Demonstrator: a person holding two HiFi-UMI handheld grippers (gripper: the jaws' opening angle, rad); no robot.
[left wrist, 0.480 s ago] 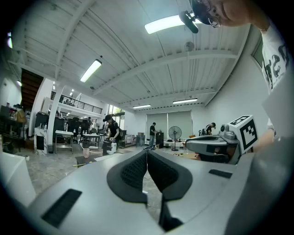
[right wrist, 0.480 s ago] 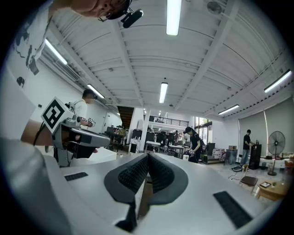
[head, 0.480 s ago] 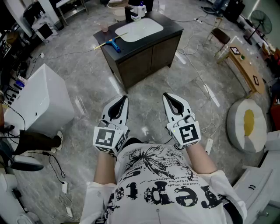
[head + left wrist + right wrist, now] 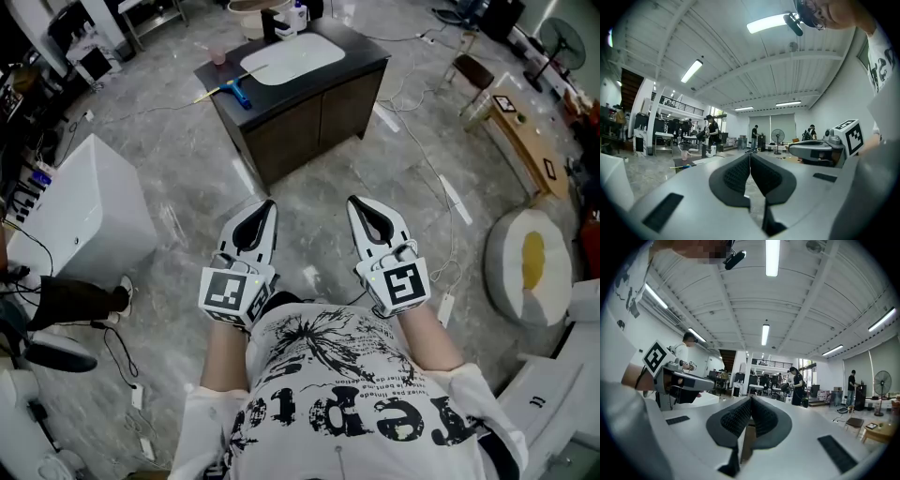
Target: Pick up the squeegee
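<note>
The squeegee (image 4: 231, 91), blue-headed with a thin yellow handle, lies on the left end of a dark cabinet top (image 4: 356, 58) far ahead of me. It also shows small in the left gripper view as the squeegee (image 4: 682, 166). My left gripper (image 4: 266, 205) and right gripper (image 4: 354, 202) are held side by side close to my body, level, well short of the cabinet. Both are shut, pads together, with nothing between them: left gripper (image 4: 750, 155), right gripper (image 4: 751, 399).
A white sink basin (image 4: 281, 58) and a pink cup (image 4: 218, 58) sit on the cabinet. A white box (image 4: 84, 216) stands at the left, a wooden bench (image 4: 527, 141) and a round cushion (image 4: 530, 264) at the right. Cables (image 4: 427, 169) trail over the grey floor.
The cabinet and squeegee sit slightly higher in the head view. Both grippers keep the same pose, shut.
</note>
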